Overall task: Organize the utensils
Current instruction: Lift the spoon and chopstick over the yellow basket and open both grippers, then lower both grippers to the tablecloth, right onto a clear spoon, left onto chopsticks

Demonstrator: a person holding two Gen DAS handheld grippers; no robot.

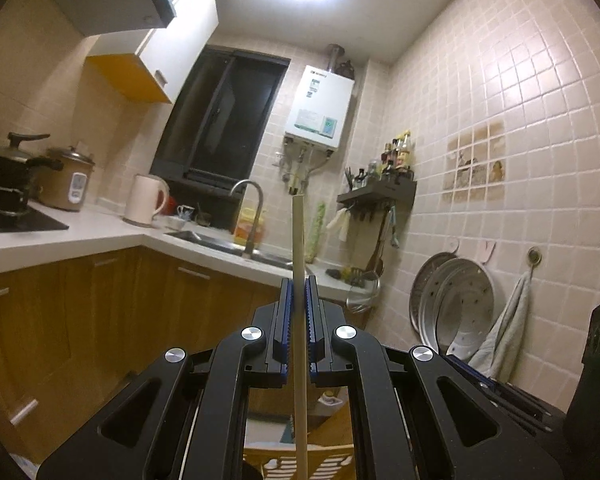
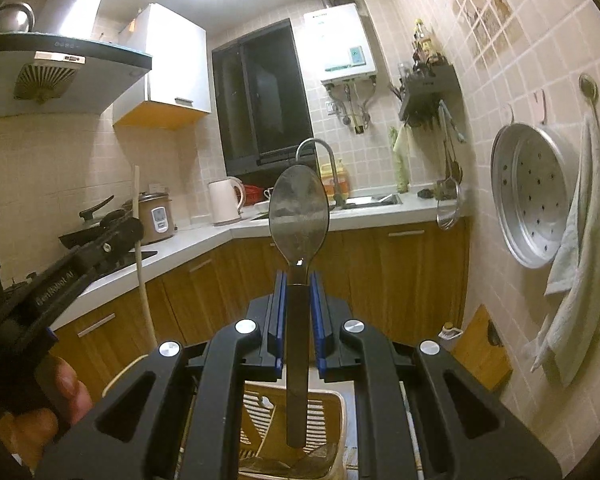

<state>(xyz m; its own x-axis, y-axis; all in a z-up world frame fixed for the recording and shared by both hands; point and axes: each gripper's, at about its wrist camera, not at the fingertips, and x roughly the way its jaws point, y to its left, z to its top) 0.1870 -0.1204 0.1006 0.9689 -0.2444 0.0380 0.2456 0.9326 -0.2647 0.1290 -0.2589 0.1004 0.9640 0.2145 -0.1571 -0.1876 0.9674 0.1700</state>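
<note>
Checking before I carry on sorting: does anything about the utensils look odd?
Nothing stands out. The left hand-held gripper holds a chopstick upright; the right hand-held gripper holds a spoon, bowl upward.

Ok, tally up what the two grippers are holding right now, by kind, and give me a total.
Chopsticks: 1, a wooden chopstick clamped upright in the left gripper.
Spoons: 1, a metal spoon clamped bowl-up in the right gripper.
Total: 2
</note>
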